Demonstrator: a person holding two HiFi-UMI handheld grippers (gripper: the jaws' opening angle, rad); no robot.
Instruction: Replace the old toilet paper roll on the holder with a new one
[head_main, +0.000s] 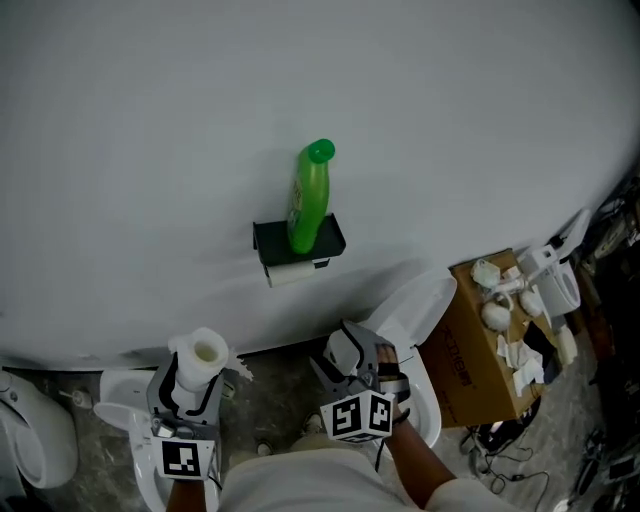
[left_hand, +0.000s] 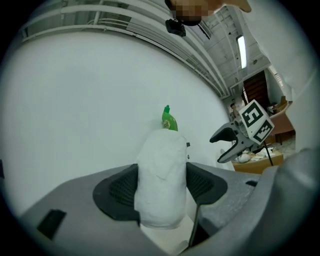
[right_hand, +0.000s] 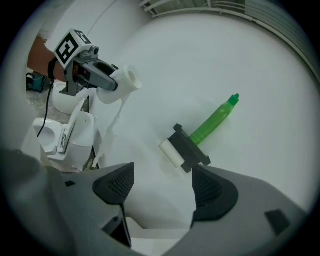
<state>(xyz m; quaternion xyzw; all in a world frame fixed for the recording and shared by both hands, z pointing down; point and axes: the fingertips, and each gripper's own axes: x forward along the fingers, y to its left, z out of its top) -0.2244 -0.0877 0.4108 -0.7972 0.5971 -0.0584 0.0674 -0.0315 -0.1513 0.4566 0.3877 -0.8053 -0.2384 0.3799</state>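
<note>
A black holder (head_main: 298, 242) is fixed to the white wall, with a thin old roll (head_main: 293, 273) under its shelf and a green bottle (head_main: 310, 196) standing on top. My left gripper (head_main: 192, 388) is shut on a full white toilet paper roll (head_main: 200, 358) at the lower left, well below the holder. In the left gripper view that roll (left_hand: 162, 177) fills the gap between the jaws. My right gripper (head_main: 352, 362) stands open and empty at the lower middle. In the right gripper view the holder (right_hand: 189, 148) and old roll (right_hand: 170, 152) lie ahead, beyond its fingers (right_hand: 212, 192).
A white toilet (head_main: 418, 318) stands below the holder to the right. A cardboard box (head_main: 490, 345) with white objects sits at the far right beside cables. Another white fixture (head_main: 35, 430) is at the far left. The floor is mottled grey.
</note>
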